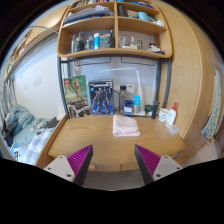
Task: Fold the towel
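- Spanning the scene ahead, a light wooden desk (95, 135) sits under wooden shelves (115, 30).
- Small folded white towel (126, 125) lies on it at 12 o'clock, well beyond the fingers.
- Gripper (113, 160), level, aimed forward, is spread wide with nothing between its purple pads (80, 158).

No text can be read anywhere. Two printed boxes (89, 96) stand at the back edge of the bench (95, 135), left of the middle, bearing pictures, but their lettering is too small to make out. The bottles (92, 41) on the shelf (115, 52) above carry labels that cannot be read either.
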`<control>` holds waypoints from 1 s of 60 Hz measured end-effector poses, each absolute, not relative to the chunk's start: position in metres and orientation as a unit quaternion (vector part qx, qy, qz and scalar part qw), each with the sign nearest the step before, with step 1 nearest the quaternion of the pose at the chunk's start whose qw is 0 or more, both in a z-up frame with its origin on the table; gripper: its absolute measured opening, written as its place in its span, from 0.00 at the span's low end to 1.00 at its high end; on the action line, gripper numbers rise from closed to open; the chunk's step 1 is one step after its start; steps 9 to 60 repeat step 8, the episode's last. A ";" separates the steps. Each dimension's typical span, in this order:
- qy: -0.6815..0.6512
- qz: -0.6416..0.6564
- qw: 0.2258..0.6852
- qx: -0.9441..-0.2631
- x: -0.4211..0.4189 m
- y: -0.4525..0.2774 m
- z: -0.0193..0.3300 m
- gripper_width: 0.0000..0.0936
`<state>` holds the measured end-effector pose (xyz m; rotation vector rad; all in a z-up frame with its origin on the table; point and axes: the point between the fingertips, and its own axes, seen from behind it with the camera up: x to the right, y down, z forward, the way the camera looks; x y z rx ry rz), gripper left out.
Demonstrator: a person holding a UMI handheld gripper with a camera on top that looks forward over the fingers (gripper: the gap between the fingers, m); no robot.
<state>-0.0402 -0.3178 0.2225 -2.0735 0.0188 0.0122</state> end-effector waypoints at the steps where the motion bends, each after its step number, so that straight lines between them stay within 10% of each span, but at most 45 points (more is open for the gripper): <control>1: 0.008 0.005 0.510 -0.860 -0.039 -0.319 0.223 0.91; 60: 0.015 0.002 0.511 -0.859 -0.034 -0.324 0.226 0.91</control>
